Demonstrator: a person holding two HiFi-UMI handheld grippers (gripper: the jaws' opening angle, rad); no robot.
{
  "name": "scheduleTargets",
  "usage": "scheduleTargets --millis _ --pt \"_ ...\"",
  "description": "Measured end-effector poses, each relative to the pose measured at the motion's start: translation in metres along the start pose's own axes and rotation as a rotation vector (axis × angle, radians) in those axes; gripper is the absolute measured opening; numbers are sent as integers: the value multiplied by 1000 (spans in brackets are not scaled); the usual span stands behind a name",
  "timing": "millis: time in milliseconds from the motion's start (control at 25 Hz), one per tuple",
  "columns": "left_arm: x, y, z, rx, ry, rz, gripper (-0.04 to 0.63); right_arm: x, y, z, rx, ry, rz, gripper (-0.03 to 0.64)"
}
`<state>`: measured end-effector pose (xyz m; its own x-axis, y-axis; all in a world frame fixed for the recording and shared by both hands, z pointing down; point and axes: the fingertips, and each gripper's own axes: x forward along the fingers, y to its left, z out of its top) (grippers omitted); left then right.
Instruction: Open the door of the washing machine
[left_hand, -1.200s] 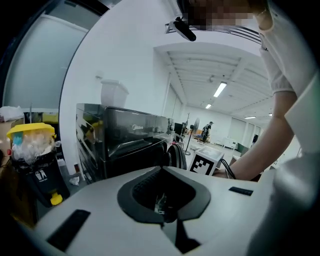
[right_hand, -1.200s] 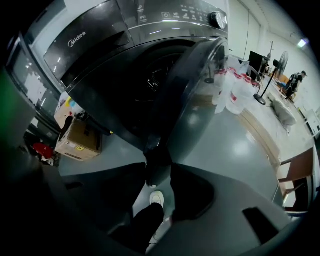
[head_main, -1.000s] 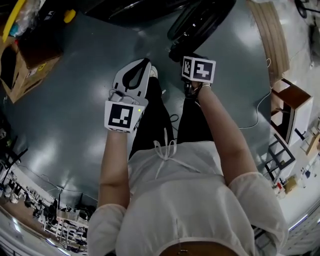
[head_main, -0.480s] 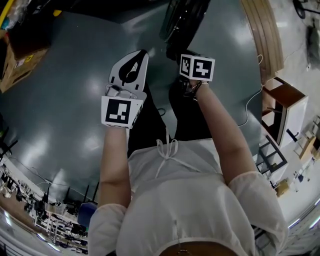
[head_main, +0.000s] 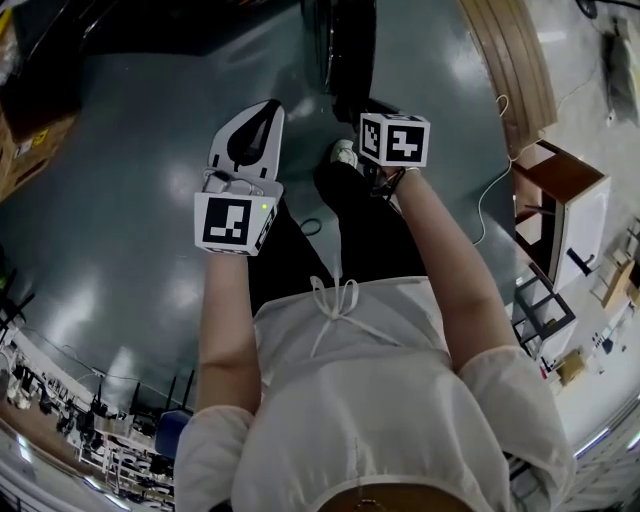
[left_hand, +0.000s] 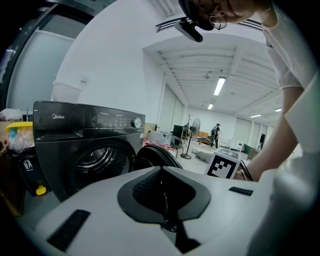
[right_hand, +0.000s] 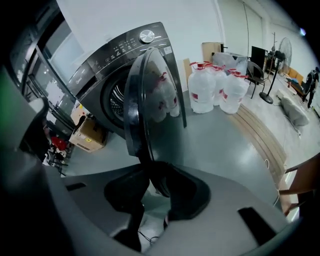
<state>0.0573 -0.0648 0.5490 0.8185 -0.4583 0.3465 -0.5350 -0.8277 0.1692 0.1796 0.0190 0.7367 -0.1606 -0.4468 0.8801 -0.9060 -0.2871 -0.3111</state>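
The dark washing machine (right_hand: 115, 75) stands with its round door (right_hand: 150, 110) swung open and its drum (left_hand: 95, 157) bare. From above, the door (head_main: 340, 45) is a dark shape at the top of the head view. My right gripper (right_hand: 150, 192) points steeply down just short of the door. Its jaws are apart and closing; the door's lower edge lines up with the gap, and no pad visibly presses on it. Its marker cube (head_main: 393, 138) hides the jaws from above. My left gripper (head_main: 262, 112) is held out level over the floor, its jaws (left_hand: 162, 197) shut on nothing.
Large water jugs (right_hand: 215, 90) stand right of the machine, and a cardboard box (right_hand: 90, 135) lies to its left. A wooden strip (head_main: 505, 60), a brown and white cabinet (head_main: 565, 215) and a cable (head_main: 490, 200) lie at the right. The person's legs and a white shoe (head_main: 345, 152) are below the grippers.
In the head view the floor, the door and the cardboard box have slid left and up as the person moves. Both grippers keep their pose; a white shoe now shows by the right one.
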Motion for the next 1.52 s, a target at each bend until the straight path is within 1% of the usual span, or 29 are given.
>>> scheduleTargets --millis 160,320,680,840,960,1160,1320,1440,1520 --pt "29 -31 6 6 1 -33 23 -16 -37 6 -14 -8 -9 104" --pt "56 -58 13 27 7 -75 23 -29 -72 17 -15 -45 -52 101" --pt "117 -117 10 58 33 -147 23 -50 -165 35 35 -90 -125 107" --pt "142 -139 13 71 47 -162 23 -56 -203 43 49 -97 -138 115" --pt "156 -150 18 80 55 -173 23 -60 -222 52 31 -92 -134 118" --pt "173 -165 24 82 78 -182 23 -66 -252 66 -16 -114 -112 118" --pt "177 -167 27 83 75 -188 23 -69 -261 72 -35 -107 -109 118" --pt "177 -170 26 83 79 -192 23 -79 -261 73 -51 -97 -127 111" --pt "177 -172 29 59 73 -196 23 -91 -261 73 -58 -84 -170 76"
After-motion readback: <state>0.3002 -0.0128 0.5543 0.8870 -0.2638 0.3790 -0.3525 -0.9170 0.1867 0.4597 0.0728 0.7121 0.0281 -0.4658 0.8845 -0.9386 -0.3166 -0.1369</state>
